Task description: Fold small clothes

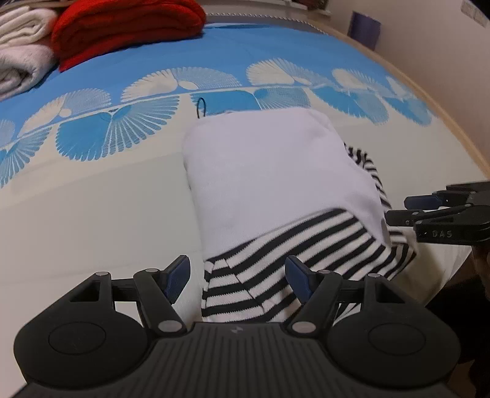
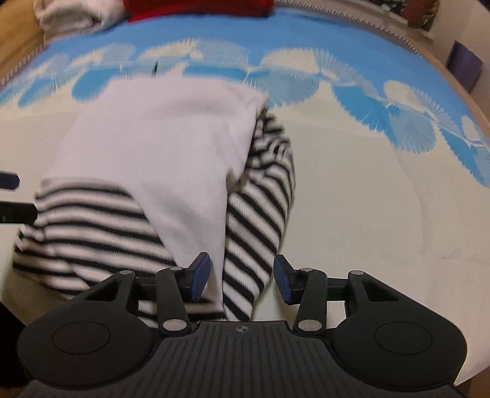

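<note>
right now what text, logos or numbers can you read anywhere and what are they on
"DAS" stands on the finger of the right gripper, seen in the left wrist view.
A small round emblem on the housing of the left gripper carries no readable letters.
The striped garment, the white garment and the patterned bedspread show no text.

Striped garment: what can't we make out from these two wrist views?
- Striped garment: its middle is covered by the white cloth in both views; overall shape unknown.
- Its near hem: hidden behind the left gripper body in the left view and the right gripper body in the right view.
- Right view: motion blur smears the stripes on the left side.
- Red and cream piles: cut off by the top edge.
</note>
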### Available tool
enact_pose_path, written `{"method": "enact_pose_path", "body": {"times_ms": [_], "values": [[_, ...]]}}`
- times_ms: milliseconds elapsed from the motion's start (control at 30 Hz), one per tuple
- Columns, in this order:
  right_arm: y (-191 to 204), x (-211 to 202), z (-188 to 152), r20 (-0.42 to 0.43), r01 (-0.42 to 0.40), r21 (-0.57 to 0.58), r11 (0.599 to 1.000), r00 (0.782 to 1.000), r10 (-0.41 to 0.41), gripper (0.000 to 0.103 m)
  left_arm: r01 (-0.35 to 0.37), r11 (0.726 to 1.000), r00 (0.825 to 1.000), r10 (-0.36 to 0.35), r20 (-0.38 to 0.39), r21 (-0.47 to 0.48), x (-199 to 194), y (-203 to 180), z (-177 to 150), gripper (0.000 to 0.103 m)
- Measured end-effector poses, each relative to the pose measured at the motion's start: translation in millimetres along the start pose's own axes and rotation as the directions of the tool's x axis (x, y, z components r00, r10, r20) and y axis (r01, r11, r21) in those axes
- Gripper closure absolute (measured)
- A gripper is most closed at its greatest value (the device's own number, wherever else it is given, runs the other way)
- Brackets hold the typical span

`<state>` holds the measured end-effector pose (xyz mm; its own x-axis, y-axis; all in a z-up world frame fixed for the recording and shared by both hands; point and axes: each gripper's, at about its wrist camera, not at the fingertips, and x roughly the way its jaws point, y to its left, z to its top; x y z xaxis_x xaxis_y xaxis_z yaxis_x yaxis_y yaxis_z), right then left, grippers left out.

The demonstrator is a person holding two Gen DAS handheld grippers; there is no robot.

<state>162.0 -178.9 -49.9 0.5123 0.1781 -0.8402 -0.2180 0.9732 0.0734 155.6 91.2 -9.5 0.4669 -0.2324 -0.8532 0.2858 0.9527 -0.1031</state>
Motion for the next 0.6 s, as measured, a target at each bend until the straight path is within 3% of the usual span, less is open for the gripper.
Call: {"method": "enact_pose_path", "body": {"times_ms": [67,167,233,333,400,500,600], "values": [[-6,-7,3,0.042,-0.005,0.045,0.999,0.999,0.003,0.056,-0.004,1.000,1.000,0.004,-0.028,-0.001,7,1,2,0.029],[-10,-5,7,0.060,-0.029,0.085,0.996,0.998,0.024,0.055,-0.069,0.996,0.982,0.079,-0.173,0.062,36,-3,-6,0.026],[-6,6,6,0.009,-0.022,0.063,0.998,1.000,0.021,0.054,-0.080,0.993,0.981,0.095,-0.169,0.091,37,-8,-5,0.026],[2,32,-2,-0.132,0.005,-0.007,1.000,0.991,-0.006,0.054,-0.074,0.993,0.986,0.086,-0.140,0.090,29,-11,-5,0.026],[7,29,-3,-0.126,0.025,-0.054,0.998,0.992,-0.031,0.054,-0.089,0.990,0.990,0.100,-0.101,0.108,21,-13,-5,0.024],[2,9,2,-0.064,0.044,-0.027,0.999,0.997,-0.046,0.054,-0.166,0.977,0.986,0.161,0.045,0.137,0,-19,-1,0.019],[-7,-26,3,0.057,0.066,0.043,0.997,0.996,-0.069,0.051,-0.198,0.975,0.964,0.174,0.199,0.105,-33,-21,2,0.001]]}}
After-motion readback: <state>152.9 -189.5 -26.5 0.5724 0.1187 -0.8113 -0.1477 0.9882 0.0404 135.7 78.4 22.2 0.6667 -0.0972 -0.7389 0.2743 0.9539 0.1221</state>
